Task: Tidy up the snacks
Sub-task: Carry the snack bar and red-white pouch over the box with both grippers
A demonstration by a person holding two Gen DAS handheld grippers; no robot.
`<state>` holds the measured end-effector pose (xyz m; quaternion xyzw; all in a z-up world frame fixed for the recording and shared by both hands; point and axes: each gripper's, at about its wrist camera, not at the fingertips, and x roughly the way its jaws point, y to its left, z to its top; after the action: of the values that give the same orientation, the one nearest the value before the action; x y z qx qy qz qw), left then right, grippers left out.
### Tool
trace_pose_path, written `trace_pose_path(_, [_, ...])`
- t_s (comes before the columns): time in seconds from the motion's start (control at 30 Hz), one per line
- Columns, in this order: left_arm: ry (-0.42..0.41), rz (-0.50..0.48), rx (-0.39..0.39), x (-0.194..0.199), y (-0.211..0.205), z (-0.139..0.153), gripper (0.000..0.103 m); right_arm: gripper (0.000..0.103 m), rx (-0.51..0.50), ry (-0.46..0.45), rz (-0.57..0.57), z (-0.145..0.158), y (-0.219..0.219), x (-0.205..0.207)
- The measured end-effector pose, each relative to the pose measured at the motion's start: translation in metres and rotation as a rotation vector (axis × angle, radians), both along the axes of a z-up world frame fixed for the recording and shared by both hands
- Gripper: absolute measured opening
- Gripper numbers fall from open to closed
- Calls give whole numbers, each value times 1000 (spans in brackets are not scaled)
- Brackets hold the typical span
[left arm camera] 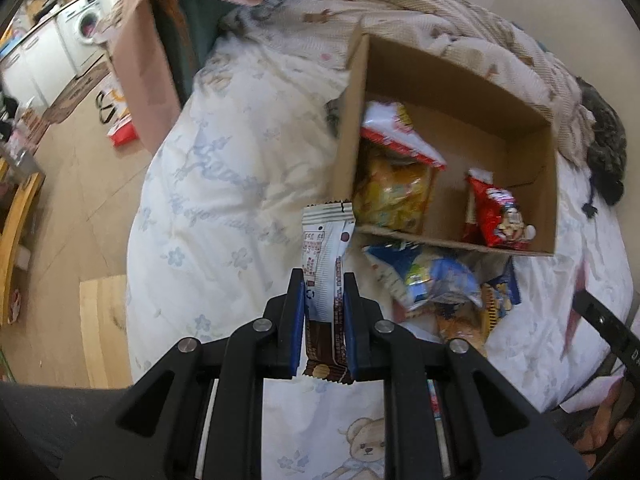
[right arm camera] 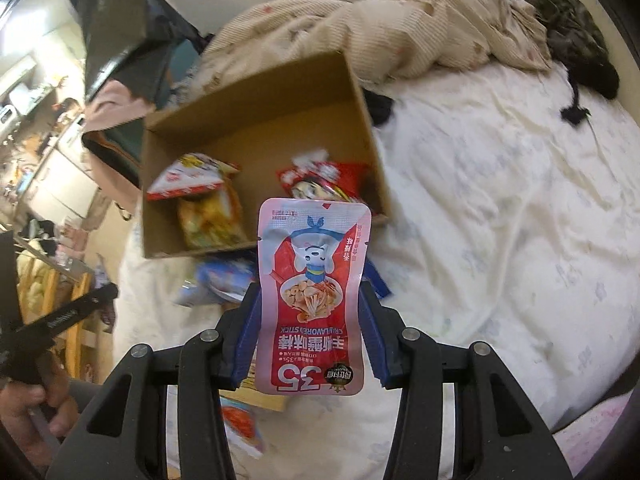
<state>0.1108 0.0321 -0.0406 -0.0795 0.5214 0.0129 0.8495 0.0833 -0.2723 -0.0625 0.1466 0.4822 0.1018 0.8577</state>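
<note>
My left gripper (left arm camera: 323,276) is shut on a white and brown snack bar (left arm camera: 325,276), held above the bed just short of the near left corner of an open cardboard box (left arm camera: 448,76). The box holds a yellow packet (left arm camera: 394,196), a red and white packet (left arm camera: 400,136) and a red packet (left arm camera: 496,216). My right gripper (right arm camera: 310,292) is shut on a pink crab-stick pouch (right arm camera: 314,296), held in front of the same box (right arm camera: 256,92). Loose blue packets (left arm camera: 432,280) lie on the bed before the box.
The box sits on a white floral duvet (left arm camera: 224,184). A beige blanket (right arm camera: 380,20) and dark clothing (right arm camera: 576,40) lie behind it. The other gripper's black handle (right arm camera: 60,316) shows at the left of the right wrist view. Wooden floor (left arm camera: 68,184) lies left of the bed.
</note>
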Motion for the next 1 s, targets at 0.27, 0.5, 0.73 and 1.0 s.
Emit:
trace_pose_path(0.27, [-79, -147, 41, 31, -42, 35, 14, 48, -1, -54, 59, 13, 14, 36])
trace_pose_path(0.5, [-105, -246, 93, 65, -72, 33, 14, 48, 17, -69, 80, 10, 20, 68])
trace_pose_path(0.73, [-102, -285, 107, 80, -82, 12, 14, 49, 26, -40, 88, -5, 29, 101])
trace_pose_path(1.0, [-111, -300, 125, 95, -87, 0, 14, 49, 42, -20, 95, -26, 39, 123])
